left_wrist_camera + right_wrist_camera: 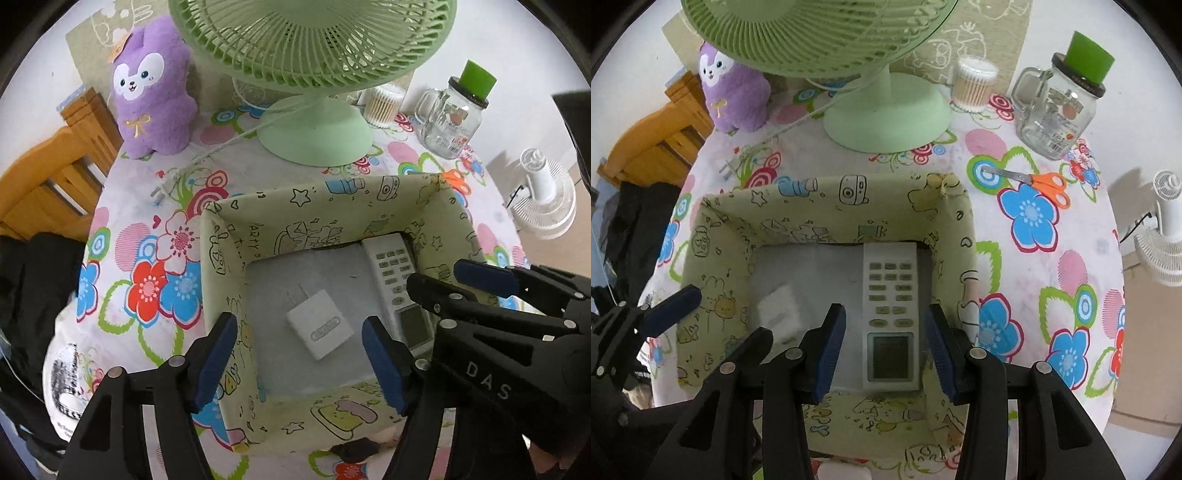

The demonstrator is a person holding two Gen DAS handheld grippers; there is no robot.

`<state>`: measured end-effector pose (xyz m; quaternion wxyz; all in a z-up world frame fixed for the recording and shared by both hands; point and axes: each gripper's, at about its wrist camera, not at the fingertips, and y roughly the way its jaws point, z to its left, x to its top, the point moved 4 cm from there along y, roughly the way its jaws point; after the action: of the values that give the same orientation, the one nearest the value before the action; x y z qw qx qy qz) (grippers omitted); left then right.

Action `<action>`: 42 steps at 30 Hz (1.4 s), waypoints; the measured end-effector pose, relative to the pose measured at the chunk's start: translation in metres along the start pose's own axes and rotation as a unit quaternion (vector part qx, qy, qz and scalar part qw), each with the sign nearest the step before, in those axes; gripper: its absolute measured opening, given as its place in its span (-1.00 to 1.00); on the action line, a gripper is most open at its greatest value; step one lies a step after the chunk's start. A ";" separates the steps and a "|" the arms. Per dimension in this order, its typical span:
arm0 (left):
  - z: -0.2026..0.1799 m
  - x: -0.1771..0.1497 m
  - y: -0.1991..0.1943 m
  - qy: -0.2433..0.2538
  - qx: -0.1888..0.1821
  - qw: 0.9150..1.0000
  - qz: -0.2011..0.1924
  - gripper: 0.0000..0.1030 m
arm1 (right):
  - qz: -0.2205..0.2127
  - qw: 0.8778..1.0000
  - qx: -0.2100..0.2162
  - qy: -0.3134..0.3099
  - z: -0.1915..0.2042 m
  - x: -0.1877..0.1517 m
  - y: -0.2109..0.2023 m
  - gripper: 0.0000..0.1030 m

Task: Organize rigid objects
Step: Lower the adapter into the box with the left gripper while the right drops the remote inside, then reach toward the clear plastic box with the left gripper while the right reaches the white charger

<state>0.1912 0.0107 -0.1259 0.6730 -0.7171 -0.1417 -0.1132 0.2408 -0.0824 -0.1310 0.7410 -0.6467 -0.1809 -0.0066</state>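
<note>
A pale green fabric box (pixel 221 258) with cartoon prints stands on the flowered table. A white charger (pixel 319 325) lies flat on the box floor, left of centre. My left gripper (pixel 300 321) hovers over the charger, open, its blue pads well clear on both sides. A white remote (pixel 890 295) lies face up along the box's right wall. My right gripper (pixel 886 308) straddles the remote from above with narrow jaws. A strip of box floor shows between each pad and the remote, so it counts as open. One left gripper finger (pixel 674 306) shows over the box's left wall (pixel 713 236).
Behind the box stand a green desk fan (pixel 314 136), a purple plush (pixel 155 99), a tub of cotton swabs (pixel 382 105) and a glass jar mug (pixel 448 118). Orange scissors (pixel 1041 182) lie right of the box. A wooden chair (pixel 48 184) is left, a white fan (pixel 546 199) right.
</note>
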 end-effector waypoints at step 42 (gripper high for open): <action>-0.004 -0.052 -0.095 0.021 0.022 0.997 -0.078 0.88 | -0.108 0.994 0.013 0.016 -0.001 -0.071 -0.111 0.65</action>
<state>0.1095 0.0091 -0.0555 0.6803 -0.6867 -0.1853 -0.1768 0.1474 -0.1178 -0.0447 0.7472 -0.6133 -0.2379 -0.0952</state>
